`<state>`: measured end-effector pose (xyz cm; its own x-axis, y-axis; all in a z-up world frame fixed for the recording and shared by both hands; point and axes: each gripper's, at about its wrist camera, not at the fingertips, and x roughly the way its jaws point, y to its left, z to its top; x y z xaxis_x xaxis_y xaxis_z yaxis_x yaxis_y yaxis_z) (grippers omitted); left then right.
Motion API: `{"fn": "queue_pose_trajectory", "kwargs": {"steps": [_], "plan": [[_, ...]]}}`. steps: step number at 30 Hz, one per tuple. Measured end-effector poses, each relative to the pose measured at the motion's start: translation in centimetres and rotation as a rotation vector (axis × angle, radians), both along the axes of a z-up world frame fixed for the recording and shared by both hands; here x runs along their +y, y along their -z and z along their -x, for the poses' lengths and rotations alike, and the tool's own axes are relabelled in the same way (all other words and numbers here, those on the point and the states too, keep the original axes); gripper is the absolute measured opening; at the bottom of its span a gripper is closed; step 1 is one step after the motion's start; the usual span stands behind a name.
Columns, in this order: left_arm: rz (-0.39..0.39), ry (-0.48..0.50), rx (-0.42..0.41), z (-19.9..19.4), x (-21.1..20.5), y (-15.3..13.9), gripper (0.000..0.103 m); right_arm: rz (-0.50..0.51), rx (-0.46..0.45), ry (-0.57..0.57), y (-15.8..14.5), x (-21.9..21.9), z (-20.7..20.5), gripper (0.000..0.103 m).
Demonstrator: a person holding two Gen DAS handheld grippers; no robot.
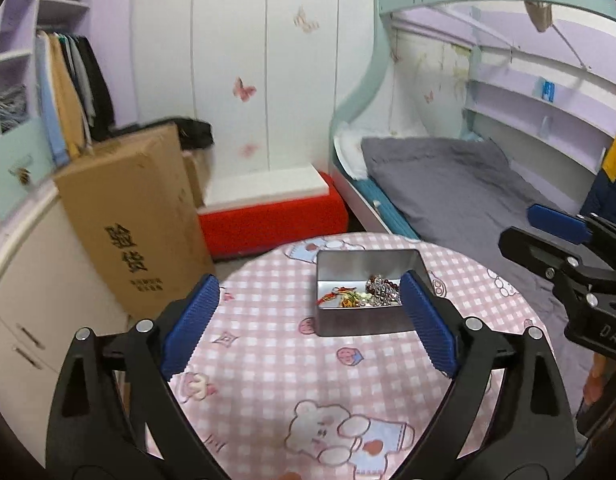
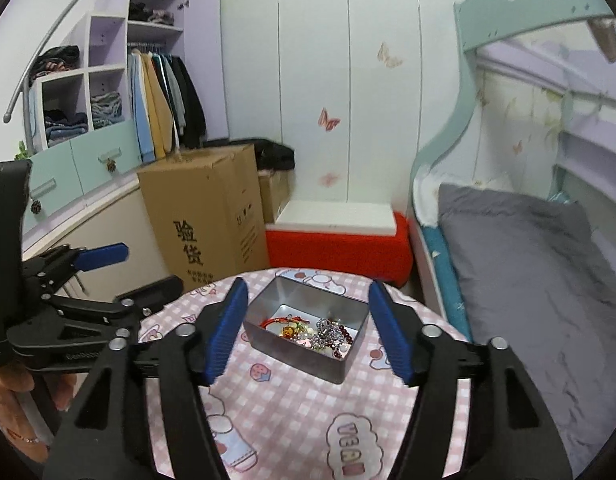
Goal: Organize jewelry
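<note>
Left wrist view first: the left hand-held gripper [image 1: 309,314] is spread wide with nothing between its blue pads [image 1: 190,322], hanging above the round worktop [image 1: 268,360] with the pink checked cartoon cloth. A small metal tin [image 1: 367,262] sits open on that cloth, toward the far side of the worktop, and the jewelry [image 1: 363,292] is all piled inside it: a red cord bracelet at the left, some gold and pale bits in the middle, and a dark red bead string with silvery sparkly stuff at the right. One blue pad overlaps the tin's right corner in the picture, but it's apart from the tin as far as I can tell. The right hand-held gripper [image 1: 547,236] pokes in from the right edge, over the bed [image 1: 467,184] side.

Right wrist view says about the same thing. The right hand-held gripper [image 2: 308,330] is released too, jaws apart and empty, framing the tin [image 2: 308,308] from above, with the jewelry [image 2: 315,332] still a jumble on its floor. The left hand-held gripper [image 2: 112,276] shows at the left, with fingers of a hand [image 2: 24,396] wrapped around its handle.

Behind the worktop there's a cardboard box [image 2: 204,216], a red bench [image 2: 339,248] and an open wardrobe [image 2: 160,92] with hanging clothes.
</note>
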<state>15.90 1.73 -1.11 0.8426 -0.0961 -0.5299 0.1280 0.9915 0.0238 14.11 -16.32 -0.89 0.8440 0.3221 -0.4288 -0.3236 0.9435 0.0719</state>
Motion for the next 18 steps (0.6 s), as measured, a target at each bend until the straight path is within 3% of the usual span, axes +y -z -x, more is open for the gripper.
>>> {"fn": "queue_pose_trajectory", "kwargs": {"steps": [10,18], "plan": [[0.031,-0.028,-0.169,9.3,0.9,-4.0,0.096,-0.004,-0.121,0.022,-1.7,0.7,7.5,0.079],[0.03,-0.035,-0.26,13.9,0.5,-5.5,0.096,-0.019,-0.186,0.007,-2.8,1.0,11.7,0.084]]}}
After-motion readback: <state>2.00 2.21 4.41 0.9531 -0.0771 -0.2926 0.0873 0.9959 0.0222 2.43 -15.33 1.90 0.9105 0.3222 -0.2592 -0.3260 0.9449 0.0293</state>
